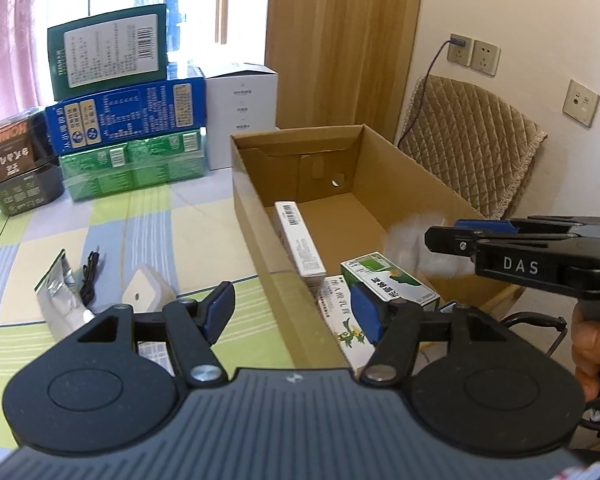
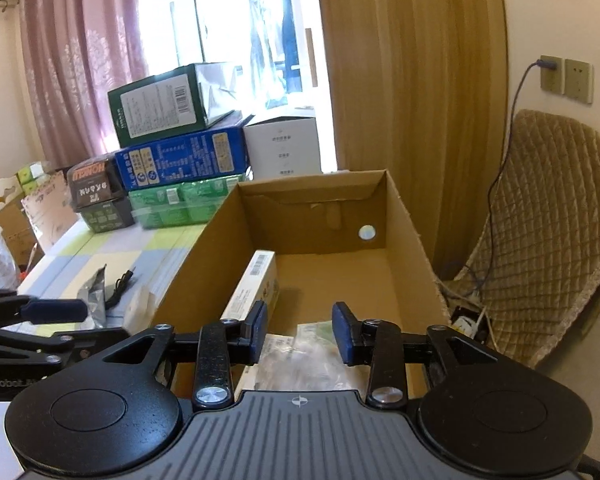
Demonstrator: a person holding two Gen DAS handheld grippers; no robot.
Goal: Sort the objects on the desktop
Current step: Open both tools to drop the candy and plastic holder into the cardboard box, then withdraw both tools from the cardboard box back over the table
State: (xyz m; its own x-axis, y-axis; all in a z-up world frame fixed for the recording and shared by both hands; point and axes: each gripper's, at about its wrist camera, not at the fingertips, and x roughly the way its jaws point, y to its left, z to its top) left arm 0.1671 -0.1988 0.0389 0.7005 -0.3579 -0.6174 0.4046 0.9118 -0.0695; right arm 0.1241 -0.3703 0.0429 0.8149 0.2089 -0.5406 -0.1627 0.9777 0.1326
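Observation:
An open cardboard box (image 1: 256, 216) (image 2: 204, 248) stands on the checked tablecloth. Inside it lie a long white carton (image 1: 300, 240) (image 2: 252, 284), a green-and-white medicine box (image 1: 388, 280) and a white box with a flower print (image 1: 340, 312). My left gripper (image 1: 293, 312) (image 2: 60, 326) is open and empty, its pads on either side of the box's near left wall. My right gripper (image 2: 302, 334) (image 1: 432, 240) hangs open over the box. A clear plastic bag (image 2: 312, 352) lies below its pads, blurred white in the left wrist view (image 1: 412, 248).
A foil sachet (image 1: 56, 296), a black cable (image 1: 88, 280) and a white adapter (image 1: 140, 292) lie on the table left of the box. Stacked packages (image 1: 124, 120) fill the back left. A quilted chair (image 1: 468, 152) stands at the right, with a hand (image 1: 592, 344) on the right gripper's handle.

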